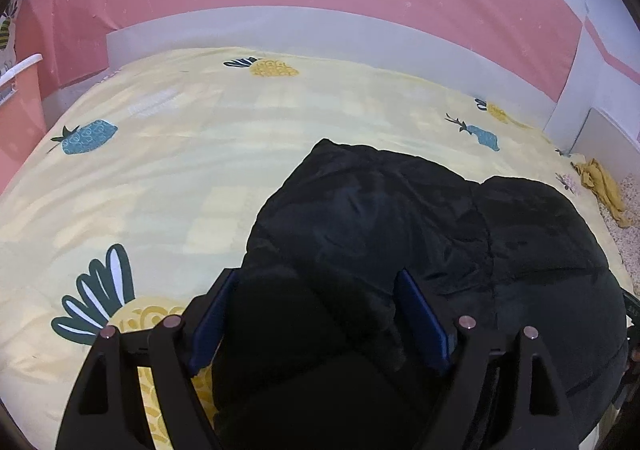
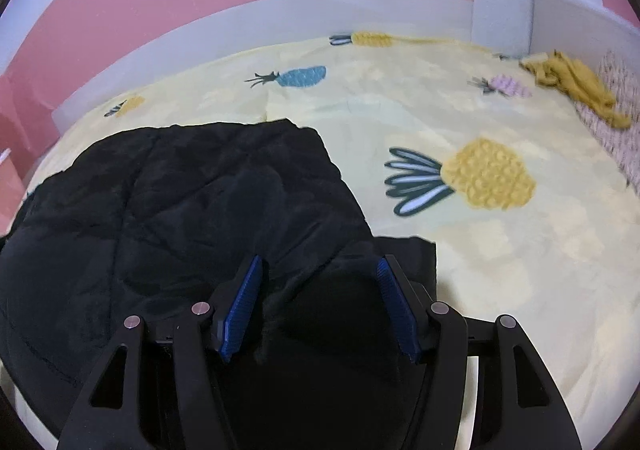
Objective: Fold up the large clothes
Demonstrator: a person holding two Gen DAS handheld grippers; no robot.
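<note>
the left gripper stands with its blue pads spread wide, a thick roll of the black garment bulging between them but not pinched. the right gripper is likewise released, its pads wide apart with a dark bunched edge of the same garment lying in the gap. the garment is a large, puffy, quilted piece lying on the bed, near its front edge, partly doubled over already, with one squared corner pointing toward the headboard.

to do this step well, i would judge that each gripper should close only once a full layered edge sits deep between the pads, since padded fabric slips. lift both sides evenly, keep the edge taut between them, and lay it over squarely. the yellow cloth lies well apart by the wall.
</note>
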